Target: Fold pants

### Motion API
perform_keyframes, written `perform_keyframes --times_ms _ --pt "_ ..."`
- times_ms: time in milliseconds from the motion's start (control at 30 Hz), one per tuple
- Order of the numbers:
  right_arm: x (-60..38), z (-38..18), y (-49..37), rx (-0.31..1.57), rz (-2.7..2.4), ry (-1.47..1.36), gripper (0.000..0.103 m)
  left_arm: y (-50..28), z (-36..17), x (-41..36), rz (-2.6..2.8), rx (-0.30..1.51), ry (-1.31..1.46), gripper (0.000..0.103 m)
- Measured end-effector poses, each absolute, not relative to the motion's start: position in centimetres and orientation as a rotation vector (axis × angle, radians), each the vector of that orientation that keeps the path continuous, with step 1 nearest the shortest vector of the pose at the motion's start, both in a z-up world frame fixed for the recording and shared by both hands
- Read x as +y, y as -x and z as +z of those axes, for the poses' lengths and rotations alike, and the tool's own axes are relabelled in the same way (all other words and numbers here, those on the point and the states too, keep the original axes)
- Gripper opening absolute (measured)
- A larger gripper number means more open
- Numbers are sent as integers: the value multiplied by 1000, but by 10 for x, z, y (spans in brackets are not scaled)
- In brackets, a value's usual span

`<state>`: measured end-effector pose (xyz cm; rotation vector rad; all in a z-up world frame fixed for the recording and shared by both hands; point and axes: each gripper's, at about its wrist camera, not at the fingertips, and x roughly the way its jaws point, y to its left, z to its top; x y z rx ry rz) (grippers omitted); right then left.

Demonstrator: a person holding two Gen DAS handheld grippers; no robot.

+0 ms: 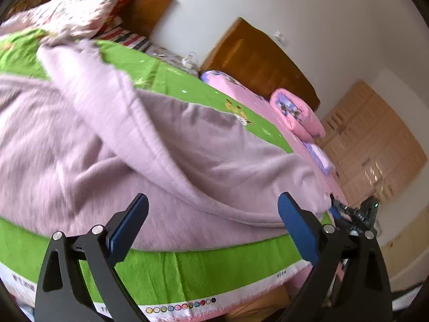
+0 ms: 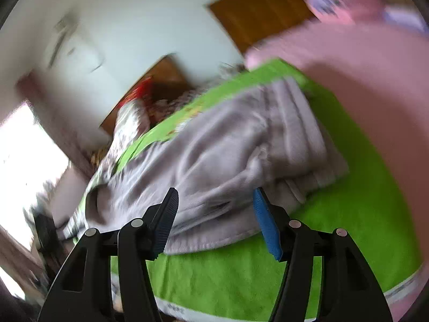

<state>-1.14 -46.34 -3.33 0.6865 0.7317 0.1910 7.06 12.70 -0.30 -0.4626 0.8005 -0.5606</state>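
Pale lilac fleece pants (image 1: 161, 147) lie rumpled and partly doubled over on a green cloth (image 1: 187, 271) spread on a bed. My left gripper (image 1: 213, 204) hangs just above their near hem with its blue pads wide apart and nothing pressed between them. In the right wrist view, which is blurred, the same pants (image 2: 228, 147) lie on the green cloth (image 2: 348, 228). My right gripper (image 2: 214, 198) stands open over their near edge, and its pads do not pinch the fabric. The right gripper also shows at the right edge of the left view, beside the pants' corner.
A flowered pillow (image 1: 80, 8) and a wooden headboard (image 1: 150, 8) lie at the far end. A second bed with pink bedding (image 1: 295, 112) and its own headboard (image 1: 262, 61) stands to the right. A light wooden wardrobe (image 1: 375, 147) is beyond, and a bright window (image 2: 24, 166) is at the left.
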Motion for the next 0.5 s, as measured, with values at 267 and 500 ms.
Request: perform_keyframes --times_ms 267,500 --pt "-471 -54 6 752 103 -847 50 -78 1 138 -509 830 537 97" --pt "-479 -52 -5 730 92 -828 49 -113 0 121 -432 937 484 95"
